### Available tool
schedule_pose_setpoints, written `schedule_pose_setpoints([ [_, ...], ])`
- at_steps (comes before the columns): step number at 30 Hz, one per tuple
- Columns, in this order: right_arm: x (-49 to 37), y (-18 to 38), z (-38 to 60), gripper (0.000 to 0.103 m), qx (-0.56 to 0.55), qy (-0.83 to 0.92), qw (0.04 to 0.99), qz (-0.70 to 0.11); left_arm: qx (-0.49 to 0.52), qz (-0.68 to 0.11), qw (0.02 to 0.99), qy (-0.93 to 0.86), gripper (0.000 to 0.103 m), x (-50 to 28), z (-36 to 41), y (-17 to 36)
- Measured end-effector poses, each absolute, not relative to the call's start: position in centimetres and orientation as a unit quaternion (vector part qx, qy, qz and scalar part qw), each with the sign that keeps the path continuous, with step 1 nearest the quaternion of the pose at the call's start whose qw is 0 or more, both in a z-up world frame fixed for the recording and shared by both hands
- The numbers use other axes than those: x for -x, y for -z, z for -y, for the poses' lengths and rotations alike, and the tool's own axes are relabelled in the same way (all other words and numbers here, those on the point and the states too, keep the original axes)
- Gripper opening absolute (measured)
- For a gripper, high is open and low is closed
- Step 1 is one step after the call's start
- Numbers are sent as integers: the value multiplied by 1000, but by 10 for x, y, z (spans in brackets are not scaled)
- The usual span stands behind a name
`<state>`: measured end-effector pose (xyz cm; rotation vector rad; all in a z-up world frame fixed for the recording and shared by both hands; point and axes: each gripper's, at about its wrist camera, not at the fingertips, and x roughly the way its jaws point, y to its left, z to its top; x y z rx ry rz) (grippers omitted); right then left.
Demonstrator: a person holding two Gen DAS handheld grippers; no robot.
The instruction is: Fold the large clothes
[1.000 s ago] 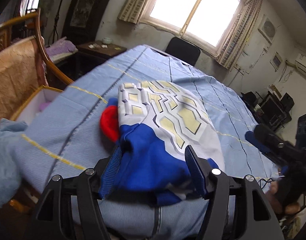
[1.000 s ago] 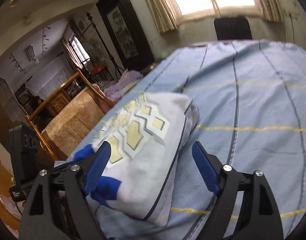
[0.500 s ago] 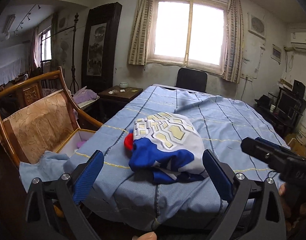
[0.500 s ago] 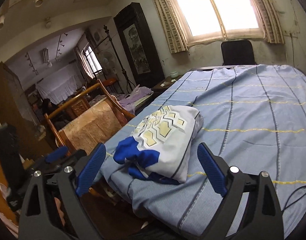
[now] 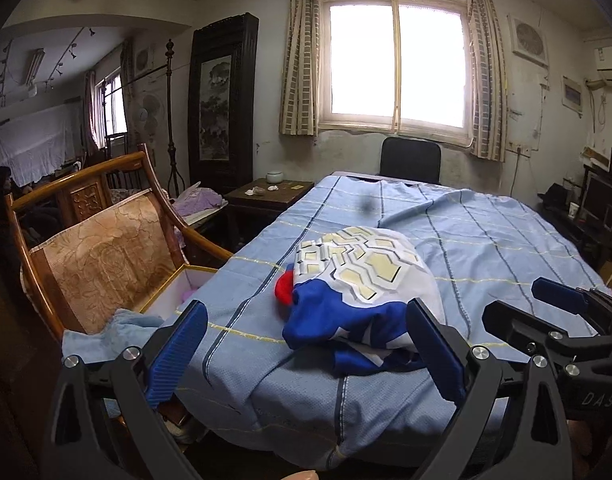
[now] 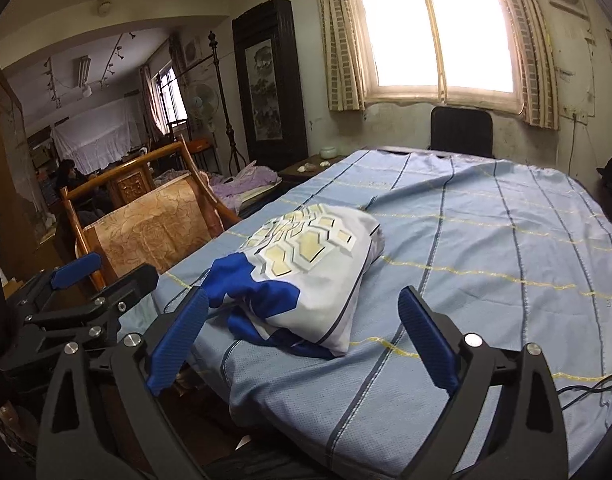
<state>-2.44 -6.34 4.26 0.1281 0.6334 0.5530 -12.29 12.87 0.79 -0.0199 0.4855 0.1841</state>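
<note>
Blue-and-white fabric, a folded garment with yellow hexagon print (image 5: pixel 361 280), lies bundled near the front edge of the bed's light blue striped sheet (image 5: pixel 485 240), with bare sheet stretching beyond it toward the window (image 5: pixel 397 64). The left gripper (image 5: pixel 306 352) and right gripper (image 6: pixel 302 340) both hang short of that edge, jaws spread wide, holding nothing. Only the left view shows a red patch (image 5: pixel 284 290) at the garment's side. A carved wooden chair (image 5: pixel 106 248) stands beside the bed.
</note>
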Motion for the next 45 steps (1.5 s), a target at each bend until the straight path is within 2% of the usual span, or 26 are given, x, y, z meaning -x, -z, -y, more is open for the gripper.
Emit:
schedule_pose_setpoints([
  [26,7,-27,63,94,-97,-277,898,-329,2,-253,963,-97,99,113,-123,-5],
  [37,-7,-14,71,95,-116,-277,889,-346,1,-297,948,-118,99,94,-115,4],
  [45,-23,-16,57,95,-80,-269,895,-347,-6,-319,937,-142,99,71,-121,8],
])
